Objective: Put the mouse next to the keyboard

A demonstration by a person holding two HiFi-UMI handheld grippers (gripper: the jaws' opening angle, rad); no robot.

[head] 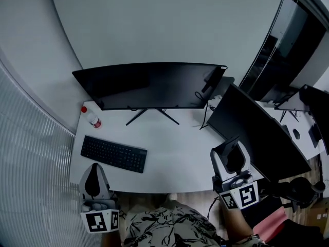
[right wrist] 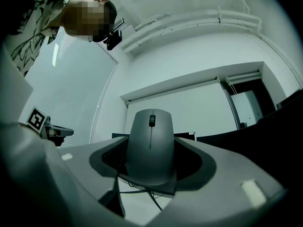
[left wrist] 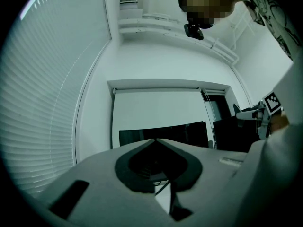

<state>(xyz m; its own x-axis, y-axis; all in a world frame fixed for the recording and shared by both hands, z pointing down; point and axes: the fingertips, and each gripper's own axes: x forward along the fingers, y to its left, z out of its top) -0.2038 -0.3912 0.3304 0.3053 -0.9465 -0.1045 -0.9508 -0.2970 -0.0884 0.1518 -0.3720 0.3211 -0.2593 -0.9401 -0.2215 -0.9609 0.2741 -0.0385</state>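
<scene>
The person wears a shirt (head: 164, 229) printed with black leaves on white, and a small dark camera (right wrist: 113, 36) is mounted at the head. The left gripper (head: 94, 169) and the right gripper (head: 229, 149) are pale grey, each with two broad, curved jaws lined inside with dark padding. Each carries a white cube (head: 101, 221) with black square markers at its rear.

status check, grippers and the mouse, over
Left gripper jaws shut, empty. Right gripper jaws shut on grey scroll-wheel mouse. Black keyboard off to its left, bare white desk between, nothing in the way.
</scene>
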